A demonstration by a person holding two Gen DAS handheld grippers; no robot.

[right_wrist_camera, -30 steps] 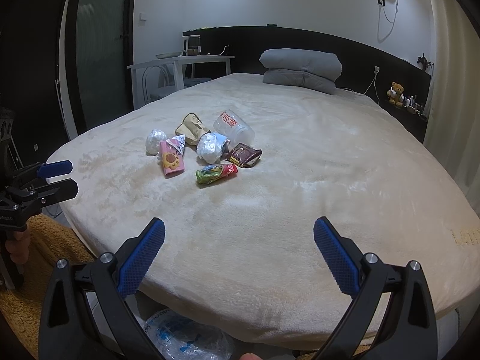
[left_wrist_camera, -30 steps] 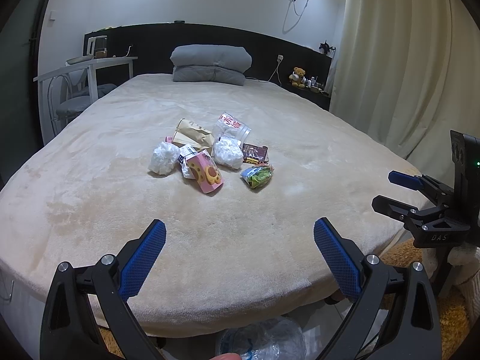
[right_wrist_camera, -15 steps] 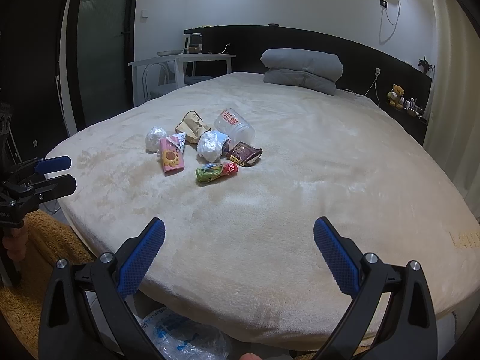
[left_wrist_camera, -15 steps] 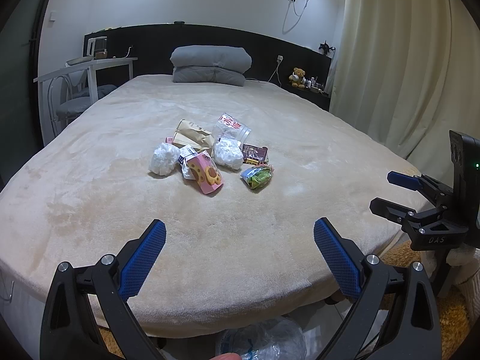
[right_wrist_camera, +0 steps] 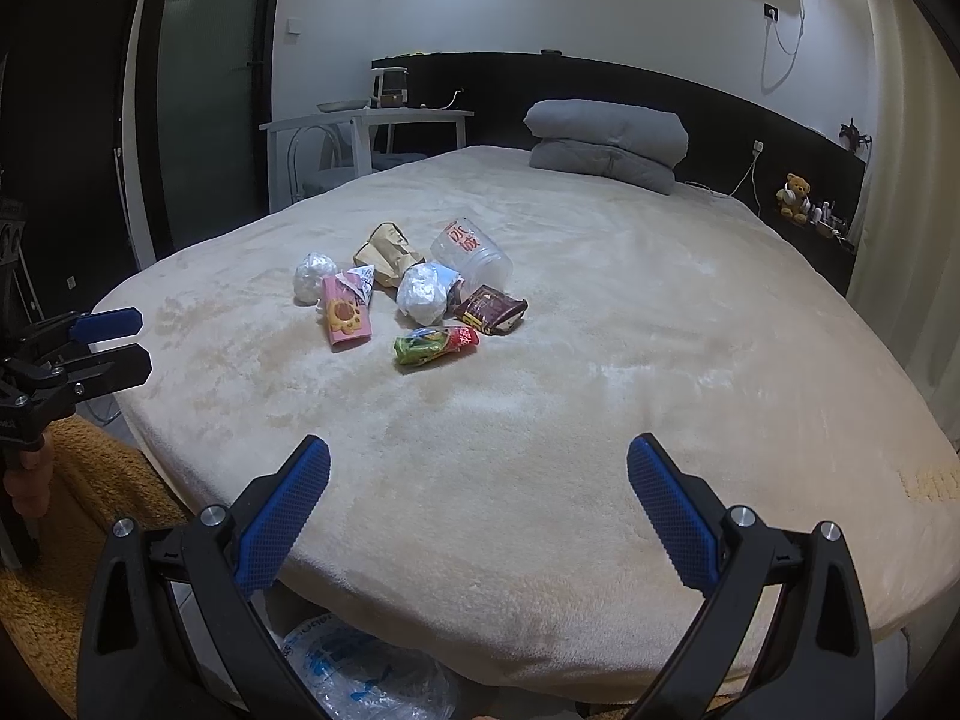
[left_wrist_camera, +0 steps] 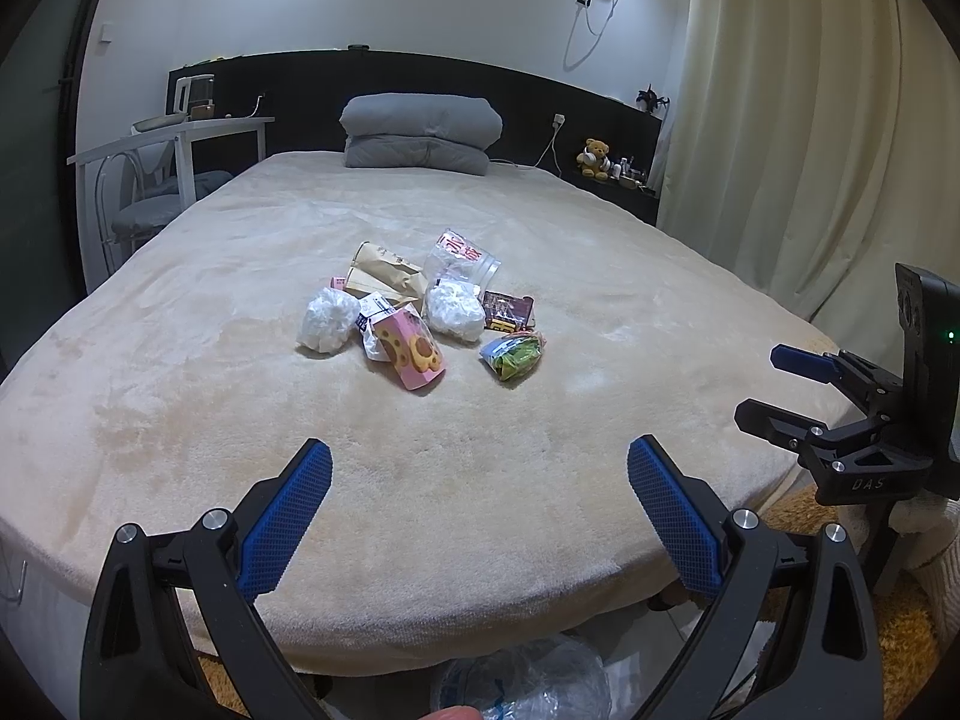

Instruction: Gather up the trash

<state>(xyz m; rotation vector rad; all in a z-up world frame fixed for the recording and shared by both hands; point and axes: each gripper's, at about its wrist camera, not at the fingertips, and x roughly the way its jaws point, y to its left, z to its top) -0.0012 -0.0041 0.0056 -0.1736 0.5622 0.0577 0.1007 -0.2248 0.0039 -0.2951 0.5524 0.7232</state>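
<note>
A heap of trash lies mid-bed: a pink carton (left_wrist_camera: 411, 348) (right_wrist_camera: 345, 318), a green snack wrapper (left_wrist_camera: 512, 355) (right_wrist_camera: 435, 345), two white crumpled balls (left_wrist_camera: 327, 321) (left_wrist_camera: 454, 310), a brown paper bag (left_wrist_camera: 384, 273) (right_wrist_camera: 387, 249), a clear plastic cup (left_wrist_camera: 461, 255) (right_wrist_camera: 474, 252) and a dark brown wrapper (left_wrist_camera: 508, 311) (right_wrist_camera: 491, 309). My left gripper (left_wrist_camera: 480, 516) hangs open over the bed's near edge, well short of the heap. My right gripper (right_wrist_camera: 479, 513) is open too, equally far back. Each gripper also shows in the other's view: right gripper (left_wrist_camera: 774, 384), left gripper (right_wrist_camera: 129, 339).
The beige bed (left_wrist_camera: 240, 408) fills both views. A clear plastic bag (left_wrist_camera: 522, 681) (right_wrist_camera: 366, 669) lies on the floor below the bed's edge. A grey folded quilt (left_wrist_camera: 420, 132) sits at the headboard. A white desk and chair (left_wrist_camera: 168, 174) stand left, curtains (left_wrist_camera: 810, 120) right.
Both grippers have crept slightly, so the views shift a little; jaws stay open and the trash has not moved.
</note>
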